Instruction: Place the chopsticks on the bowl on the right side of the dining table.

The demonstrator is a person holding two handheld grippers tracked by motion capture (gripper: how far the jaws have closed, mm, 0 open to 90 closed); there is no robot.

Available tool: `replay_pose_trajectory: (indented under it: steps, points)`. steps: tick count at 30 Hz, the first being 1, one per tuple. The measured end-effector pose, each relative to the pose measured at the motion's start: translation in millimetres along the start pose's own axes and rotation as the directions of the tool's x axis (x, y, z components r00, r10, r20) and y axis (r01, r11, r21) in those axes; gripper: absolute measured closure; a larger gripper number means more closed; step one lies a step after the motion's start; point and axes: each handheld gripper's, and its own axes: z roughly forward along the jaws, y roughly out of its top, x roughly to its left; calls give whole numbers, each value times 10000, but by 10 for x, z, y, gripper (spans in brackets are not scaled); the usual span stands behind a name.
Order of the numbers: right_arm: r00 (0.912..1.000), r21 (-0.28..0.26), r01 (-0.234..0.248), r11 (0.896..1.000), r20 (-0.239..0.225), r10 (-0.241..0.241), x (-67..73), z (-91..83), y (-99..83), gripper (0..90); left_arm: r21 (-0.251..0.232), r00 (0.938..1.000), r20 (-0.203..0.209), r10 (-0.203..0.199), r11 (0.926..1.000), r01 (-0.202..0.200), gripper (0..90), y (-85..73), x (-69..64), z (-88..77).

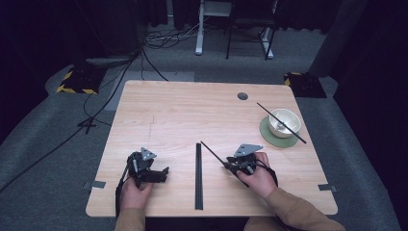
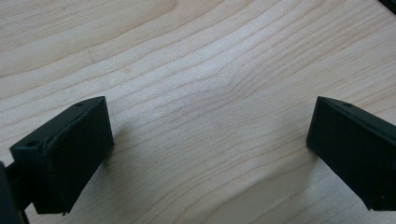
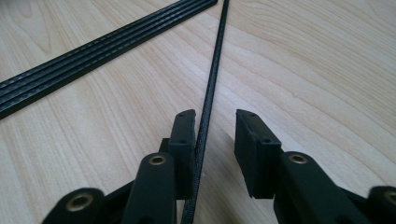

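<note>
A thin black rod [image 1: 214,154] lies slantwise on the wooden table [image 1: 183,110], its near end between the jaws of my right gripper [image 1: 228,166]. In the right gripper view the rod [image 3: 215,60] runs close along the left jaw of that gripper [image 3: 215,121], and a clear gap separates it from the right jaw, so the pads do not clamp it. My left gripper [image 1: 161,174] rests near the table's front left. Its jaws [image 2: 210,140] stand wide open over bare wood.
A flat bundle of black rods [image 1: 198,175] lies lengthwise at the middle front, also seen as the bundle [image 3: 93,51]. At the right, a white bowl [image 1: 288,118] sits on a green coaster [image 1: 269,137] with another black rod [image 1: 264,109] across its rim. A round hole [image 1: 242,96] is farther back.
</note>
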Motion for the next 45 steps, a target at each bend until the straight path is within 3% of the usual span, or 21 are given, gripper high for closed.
replay_pose_trajectory:
  steps: [12, 17, 27, 41, 45]
  points:
    - [9997, 93, -232, 9997, -42, 232, -99, -20, -9, 859, -51, 10000, 12, -26, 10000, 26, 7, -2, -3, 3]
    - [9988, 176, -486, 9987, -30, 487, -118, -33, -11, 864, -19, 10000, 25, -30, 10000, 30, 6, -1, -2, 1]
    - [9990, 44, -443, 9990, -73, 443, -151, -56, -28, 868, -29, 10000, 19, -25, 10000, 25, 6, 0, -2, 2]
    - [9997, -349, -49, 9994, -258, 40, -147, -321, 100, 868, -32, 10000, 8, -23, 10000, 23, 6, 0, -1, 1]
    - [9986, -395, -215, 9990, -487, 196, -141, -389, 155, 869, -20, 10000, 2, -2, 10000, 2, 6, 0, 0, 1]
